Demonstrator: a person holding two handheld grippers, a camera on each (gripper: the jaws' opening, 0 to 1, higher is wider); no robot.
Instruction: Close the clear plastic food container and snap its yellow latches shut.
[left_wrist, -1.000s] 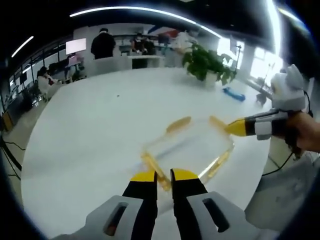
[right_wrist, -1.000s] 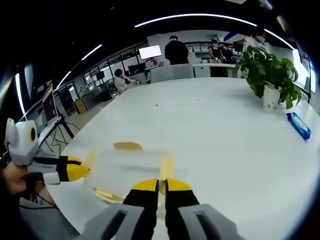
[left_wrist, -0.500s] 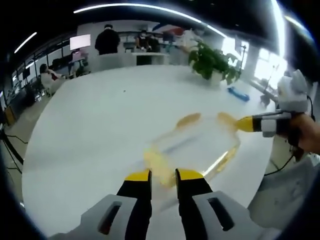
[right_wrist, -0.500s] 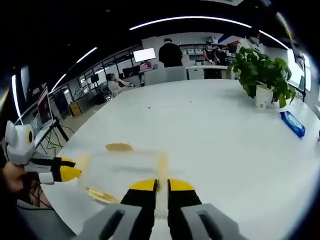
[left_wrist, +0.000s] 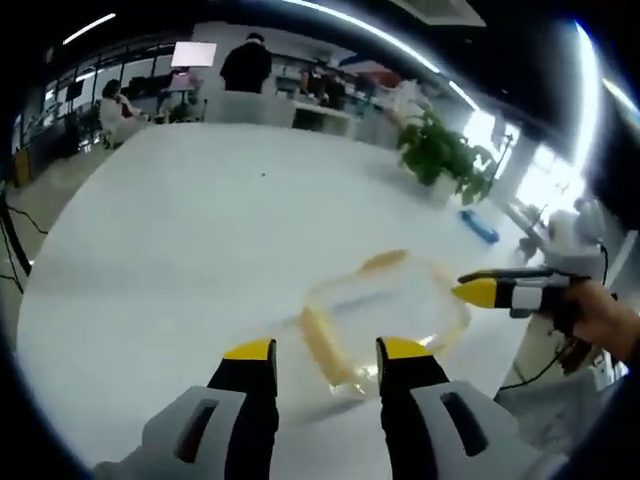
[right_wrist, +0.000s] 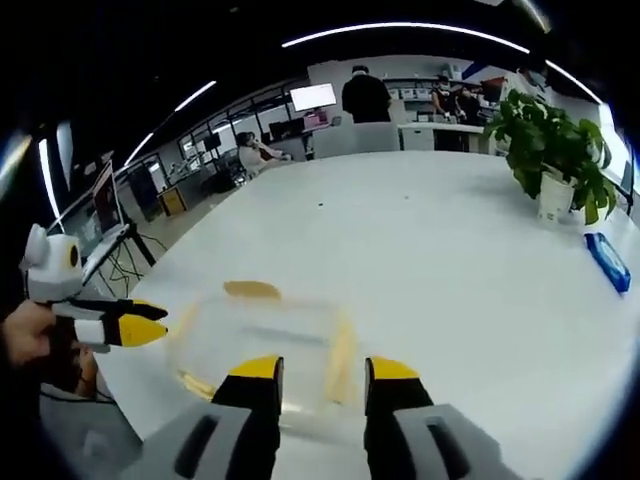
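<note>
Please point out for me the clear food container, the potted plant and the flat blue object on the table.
clear food container (right_wrist: 265, 340), right gripper view, on its transparent lid.
potted plant (right_wrist: 548, 150), right gripper view, on the green leaves.
flat blue object (right_wrist: 608, 263), right gripper view, on its top face.

Left gripper (left_wrist: 325, 352) and right gripper (right_wrist: 325, 368) both point forward with jaws parted, each held in a hand (left_wrist: 607, 325).

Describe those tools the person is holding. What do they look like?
Each gripper has two black jaws with yellow tips on a light grey body with dark slots: the left gripper and the right gripper match. Seen from the side, one has a white box on top and a dark cable hanging below the hand.
</note>
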